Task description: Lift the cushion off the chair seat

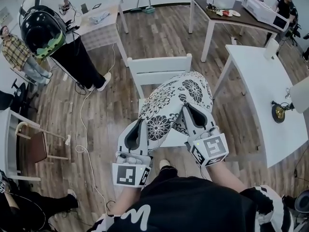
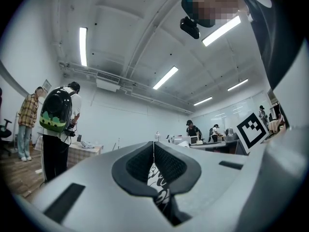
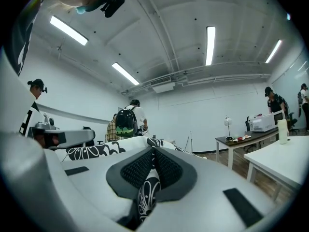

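Head view: we've got left gripper (image 1: 141, 125) and right gripper (image 1: 189, 111) clenched on cushion (image 1: 176, 105) edges; thin fabric pinch could slip over chair (image 1: 159, 67).

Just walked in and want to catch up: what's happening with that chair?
A person holds a two-jaw gripper in each hand. The left gripper and the right gripper are each shut on the near edge of a black-and-white floral fabric cushion, holding it up over the white wooden chair. Whether the cushion is fully clear of the seat is hard to tell.
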Available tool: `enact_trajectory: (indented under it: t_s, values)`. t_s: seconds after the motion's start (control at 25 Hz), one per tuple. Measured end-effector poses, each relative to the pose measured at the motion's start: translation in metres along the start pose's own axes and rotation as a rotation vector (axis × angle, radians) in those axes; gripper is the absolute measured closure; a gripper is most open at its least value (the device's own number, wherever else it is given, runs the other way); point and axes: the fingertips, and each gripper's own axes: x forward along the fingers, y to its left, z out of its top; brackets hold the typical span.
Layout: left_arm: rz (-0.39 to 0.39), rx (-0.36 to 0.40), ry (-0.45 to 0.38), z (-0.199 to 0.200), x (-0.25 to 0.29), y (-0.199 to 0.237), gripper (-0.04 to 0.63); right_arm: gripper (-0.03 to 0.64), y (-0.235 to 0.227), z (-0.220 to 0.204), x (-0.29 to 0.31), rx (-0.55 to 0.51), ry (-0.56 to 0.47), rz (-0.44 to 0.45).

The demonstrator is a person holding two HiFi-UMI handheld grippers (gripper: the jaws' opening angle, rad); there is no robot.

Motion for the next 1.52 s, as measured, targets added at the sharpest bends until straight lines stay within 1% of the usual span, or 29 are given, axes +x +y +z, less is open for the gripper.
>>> enact_trajectory:
  t_s: [0.2, 0.44, 0.88, 1.12, 1.28, 1.52]
  values:
    - [0.006, -0.019, 0.010, 0.000, -0.022, -0.032, 0.588, 0.586, 0.001, 0.000, -0.044, 0.006, 0.012, -0.001]
    - [0.013, -0.018, 0.016, 0.005, -0.057, -0.077, 0.588, 0.586, 0.003, 0.000, -0.101, 0.026, 0.020, 0.002]
    - [0.058, -0.022, 0.047, 0.000, -0.117, -0.135, 0.588, 0.586, 0.022, 0.002, -0.171, 0.048, 0.008, 0.062]
    - [0.101, -0.020, 0.051, -0.002, -0.144, -0.148, 0.588, 0.586, 0.038, 0.000, -0.192, 0.056, 0.003, 0.111]
    - [0.109, -0.010, 0.052, 0.002, -0.153, -0.151, 0.588, 0.586, 0.045, 0.004, -0.198, 0.059, -0.003, 0.131]
    - [0.109, 0.000, 0.026, 0.014, -0.163, -0.151, 0.588, 0.586, 0.055, 0.014, -0.205, 0.051, -0.027, 0.133]
